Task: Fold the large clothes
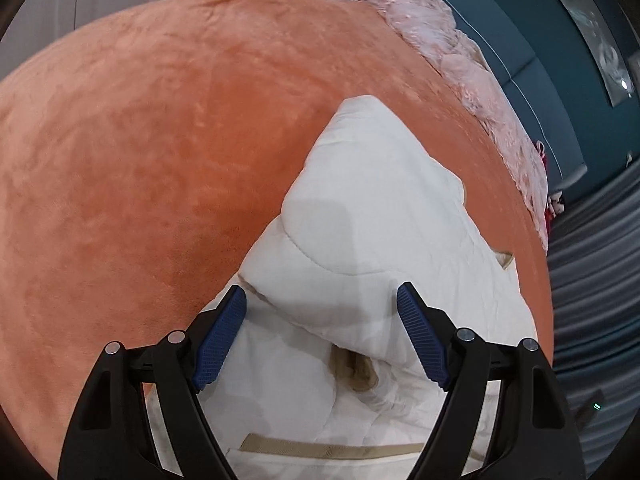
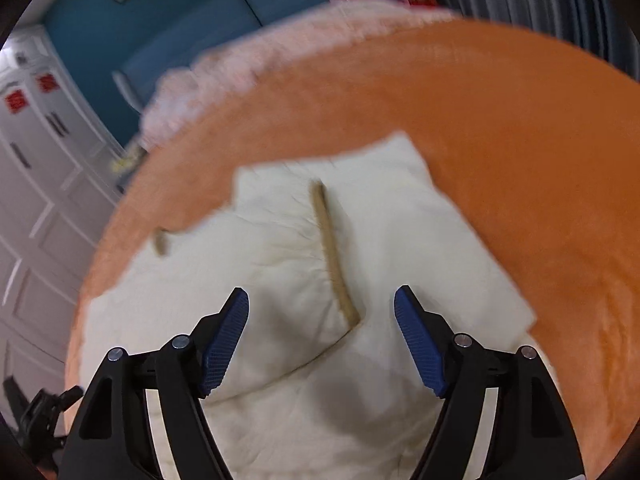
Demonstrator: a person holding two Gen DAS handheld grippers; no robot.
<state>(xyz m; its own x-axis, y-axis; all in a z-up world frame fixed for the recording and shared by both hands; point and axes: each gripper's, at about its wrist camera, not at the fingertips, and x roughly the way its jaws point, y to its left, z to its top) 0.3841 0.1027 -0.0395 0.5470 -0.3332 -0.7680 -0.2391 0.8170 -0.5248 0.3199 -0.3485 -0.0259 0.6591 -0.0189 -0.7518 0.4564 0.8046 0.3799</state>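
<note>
While spread, both tongs (image 1: 321, 304) (image 2: 321, 307) hover over garment (image 1: 372, 216).

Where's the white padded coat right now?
The white padded coat lies on the orange blanket, under both open grippers; in the left wrist view, pink bedding lies beyond it to the right.

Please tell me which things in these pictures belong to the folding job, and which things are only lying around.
Belong to the job:
- white padded garment with tan trim, spread on the orange bed cover
- left gripper, open above it
- right gripper, open above it

Only lying around:
- pink fluffy blanket at the bed's far edge
- white cabinet doors
- grey curtain
</note>
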